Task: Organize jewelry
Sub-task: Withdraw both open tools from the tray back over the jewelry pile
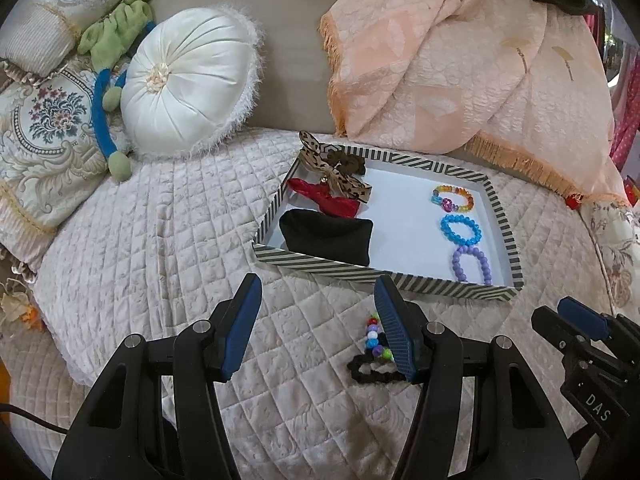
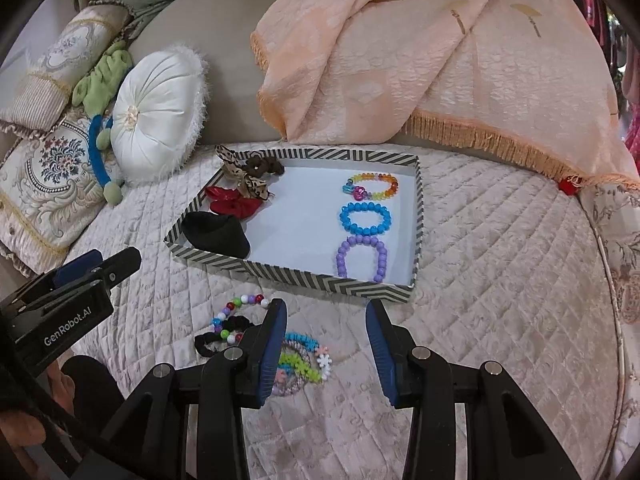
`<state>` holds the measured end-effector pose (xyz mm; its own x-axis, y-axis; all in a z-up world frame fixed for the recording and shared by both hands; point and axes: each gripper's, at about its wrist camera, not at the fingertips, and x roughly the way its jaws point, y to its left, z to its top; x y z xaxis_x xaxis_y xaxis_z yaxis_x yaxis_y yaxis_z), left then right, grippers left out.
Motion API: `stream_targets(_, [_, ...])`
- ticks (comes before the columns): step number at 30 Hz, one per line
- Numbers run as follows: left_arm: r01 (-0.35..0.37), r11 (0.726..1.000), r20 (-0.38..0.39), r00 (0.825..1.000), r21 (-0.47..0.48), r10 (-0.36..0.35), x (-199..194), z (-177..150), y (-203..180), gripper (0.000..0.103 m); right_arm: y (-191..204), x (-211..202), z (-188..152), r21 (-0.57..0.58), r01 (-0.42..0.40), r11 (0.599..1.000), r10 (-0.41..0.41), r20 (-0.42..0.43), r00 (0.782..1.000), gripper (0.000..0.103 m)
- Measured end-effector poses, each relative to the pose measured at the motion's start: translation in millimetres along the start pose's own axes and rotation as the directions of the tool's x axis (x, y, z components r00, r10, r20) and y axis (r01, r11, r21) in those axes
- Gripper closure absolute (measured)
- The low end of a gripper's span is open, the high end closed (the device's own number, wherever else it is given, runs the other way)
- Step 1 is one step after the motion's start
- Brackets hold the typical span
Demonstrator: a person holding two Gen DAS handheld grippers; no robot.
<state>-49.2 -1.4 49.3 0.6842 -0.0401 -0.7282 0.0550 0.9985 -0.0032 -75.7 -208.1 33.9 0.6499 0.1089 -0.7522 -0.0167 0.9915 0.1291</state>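
jewelry sits partly in a striped tray (image 2: 280,272) on the quilted bed cover (image 2: 500,280), partly loose on the quilt just outside the tray's near edge. along the tray's right side three bead bracelets lie in a row, touching one after another: a rainbow bracelet (image 2: 372,186) toward the far edge, a blue bracelet (image 2: 365,218) in the middle, a purple bracelet (image 2: 362,258) at the near edge. along the left side lie hair pieces: a brown scrunchie (image 2: 266,165) and a leopard bow (image 2: 244,176) at the far left corner, a red bow (image 2: 232,200) next, a black pouch (image 2: 218,234) at the near left corner.

the right wrist view alone shows a small heap of bracelets (image 2: 304,364), turquoise, lime, white and speckled, lying by the left finger of the right gripper (image 2: 326,350) and partly hidden behind it. it also shows in full a multicolour bead strand (image 2: 236,310) lying across a black hair tie (image 2: 218,340). in the left wrist view these two are half covered by the right finger of the left gripper (image 1: 318,328), and the heap cannot be seen.

both tongs are released, jaws spread wide with nothing between them, hovering over the quilt near the tray's near edge. each gripper shows at the edge of the other's view.
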Motion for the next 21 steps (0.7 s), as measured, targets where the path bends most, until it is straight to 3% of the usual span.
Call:
stream_targets(11, [0.0, 1.0, -0.001, 1.0, 0.016, 0.0, -12, -9, 0, 0.044, 5, -12, -9, -0.007, -0.005, 1.0, 0.005, 0.005, 1.0, 0.064])
stream_targets(21, [0.053, 0.997, -0.055, 0.997, -0.054, -0.056, -12, -5, 25, 0.044, 3, -15, -16, -0.001, -0.014, 1.0, 0.014, -0.01, 1.0, 0.064])
